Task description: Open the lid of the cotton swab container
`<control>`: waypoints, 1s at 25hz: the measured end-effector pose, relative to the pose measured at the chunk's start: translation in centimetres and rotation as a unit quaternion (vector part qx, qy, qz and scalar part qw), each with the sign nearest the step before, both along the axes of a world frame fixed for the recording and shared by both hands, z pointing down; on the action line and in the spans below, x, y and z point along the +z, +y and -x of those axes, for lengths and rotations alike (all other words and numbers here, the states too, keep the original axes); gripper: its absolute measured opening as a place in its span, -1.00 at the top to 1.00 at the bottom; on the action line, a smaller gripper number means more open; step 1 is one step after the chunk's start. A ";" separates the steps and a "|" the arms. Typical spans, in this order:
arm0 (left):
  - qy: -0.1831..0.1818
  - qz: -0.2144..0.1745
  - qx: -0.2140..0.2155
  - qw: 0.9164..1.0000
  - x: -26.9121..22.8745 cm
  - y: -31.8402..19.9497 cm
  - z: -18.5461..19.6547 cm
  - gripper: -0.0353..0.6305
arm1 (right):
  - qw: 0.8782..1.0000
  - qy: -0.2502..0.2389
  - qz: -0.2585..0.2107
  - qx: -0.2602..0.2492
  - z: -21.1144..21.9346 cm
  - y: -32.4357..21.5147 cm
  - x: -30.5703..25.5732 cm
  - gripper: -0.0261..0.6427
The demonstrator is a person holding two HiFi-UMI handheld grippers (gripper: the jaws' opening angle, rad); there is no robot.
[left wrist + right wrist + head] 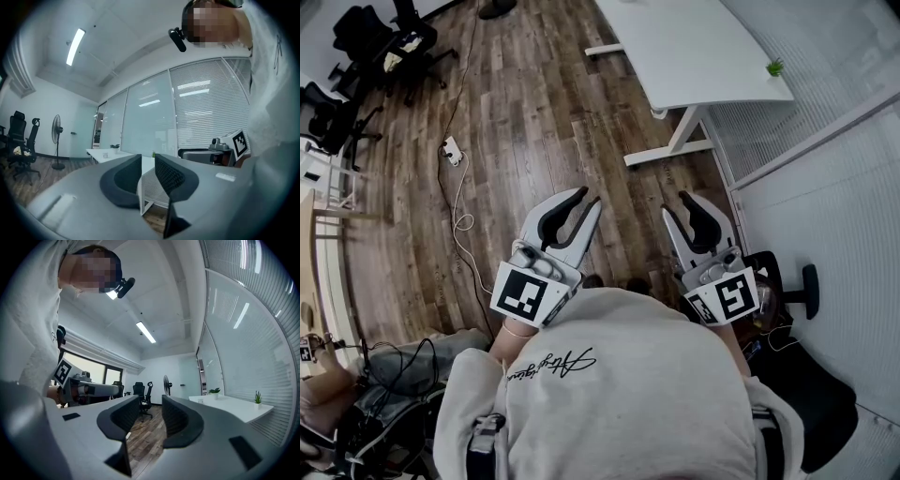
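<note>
None of my views shows the cotton swab container or its lid (only wooden floor [516, 122] lies below). My left gripper [588, 199] and right gripper [675, 203] hang level, jaws slightly apart, empty.

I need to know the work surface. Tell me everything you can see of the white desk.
The desk has a smooth white top with a curved edge, on white legs with flat feet. It stands on the wood floor beside the partition, ahead of the person. A small green plant sits at its edge.
</note>
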State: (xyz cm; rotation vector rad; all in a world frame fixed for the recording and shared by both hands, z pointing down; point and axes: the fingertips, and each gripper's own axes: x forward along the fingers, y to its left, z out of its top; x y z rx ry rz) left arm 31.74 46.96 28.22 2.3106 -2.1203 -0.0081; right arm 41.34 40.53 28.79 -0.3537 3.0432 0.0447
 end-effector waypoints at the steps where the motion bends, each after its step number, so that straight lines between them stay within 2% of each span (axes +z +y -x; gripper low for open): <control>1: 0.000 0.002 0.001 1.000 0.1 0.1 0.1 0.61 | 1.000 0.002 0.003 0.003 0.2 0.0 0.1 0.43; 3: 0.005 -0.004 0.002 1.000 0.0 0.3 0.5 0.43 | 1.000 0.000 0.009 0.013 0.5 0.0 0.1 0.29; 6: 0.024 -0.016 -0.010 1.000 -0.2 0.8 1.8 0.12 | 1.000 -0.005 0.014 0.027 1.0 0.2 0.1 -0.05; 9: 0.026 -0.013 -0.020 0.999 0.0 1.1 2.9 -0.06 | 0.999 -0.008 0.018 0.039 1.5 0.0 0.2 -0.20; 19: 0.013 0.002 -0.001 1.000 1.3 2.3 5.7 -0.16 | 0.996 -0.010 0.053 0.074 4.1 1.5 2.5 -0.27; 25: 0.011 -0.001 -0.008 1.000 1.4 1.2 7.5 -0.16 | 0.995 -0.004 0.077 0.069 5.8 0.0 3.5 -0.28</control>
